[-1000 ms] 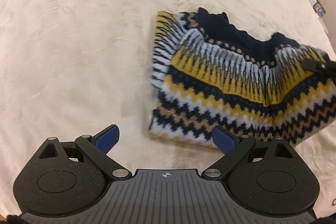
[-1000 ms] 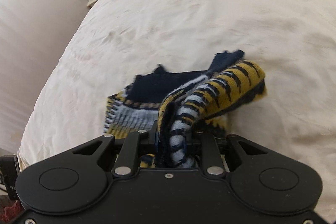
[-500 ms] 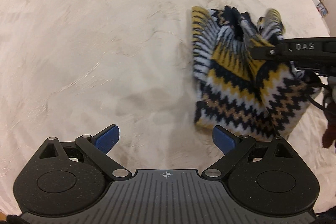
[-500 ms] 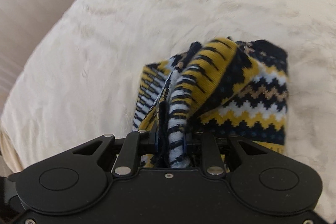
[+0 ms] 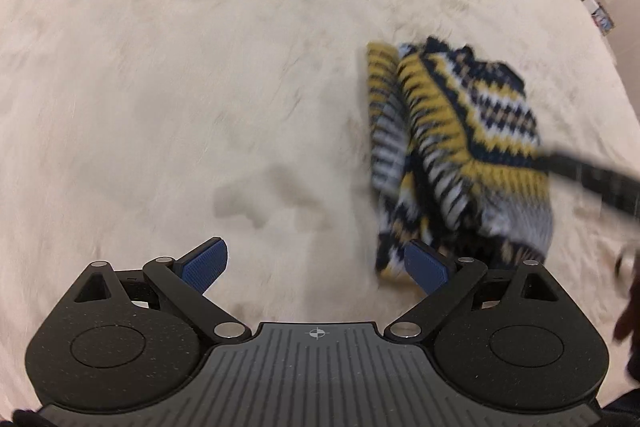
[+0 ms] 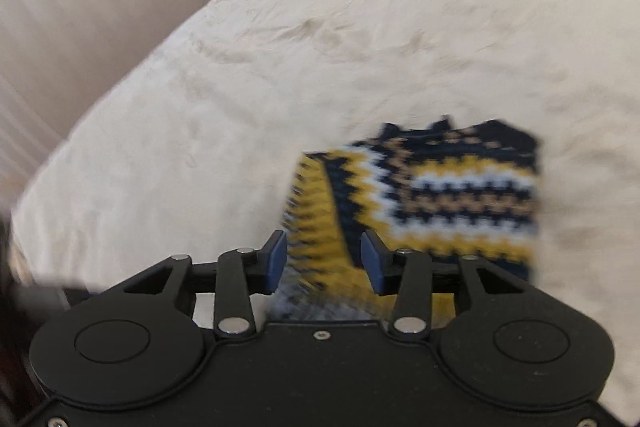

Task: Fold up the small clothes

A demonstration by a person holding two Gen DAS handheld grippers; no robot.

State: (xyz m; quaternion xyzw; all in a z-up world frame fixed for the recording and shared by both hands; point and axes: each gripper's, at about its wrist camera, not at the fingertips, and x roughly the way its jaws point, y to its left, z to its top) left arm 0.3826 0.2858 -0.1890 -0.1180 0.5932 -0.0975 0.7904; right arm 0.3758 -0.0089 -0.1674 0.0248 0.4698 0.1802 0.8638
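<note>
Knitted navy, yellow and white zigzag sweater (image 6: 432,195) lies folded on cream plush bedspread (image 6: 320,47), near its right edge; right gripper (image 6: 323,259), jaws just opening, lets go, left gripper (image 5: 316,267) gapes empty — fold likely complete.

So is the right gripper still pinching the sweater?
Apart. In the right wrist view, the right gripper has just been opening; its blue pads stand clear of the folded sweater, which lies on the bed between and beyond them.

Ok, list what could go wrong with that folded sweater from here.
1. The right gripper has just been opening, with knit between its pads; pulling back could snag the sweater and drag the fold open.
2. The fold looks uneven, one striped edge sticking out at the side, so it may slump.
3. The left gripper, open beside the sweater's near corner, could nudge it.
</note>
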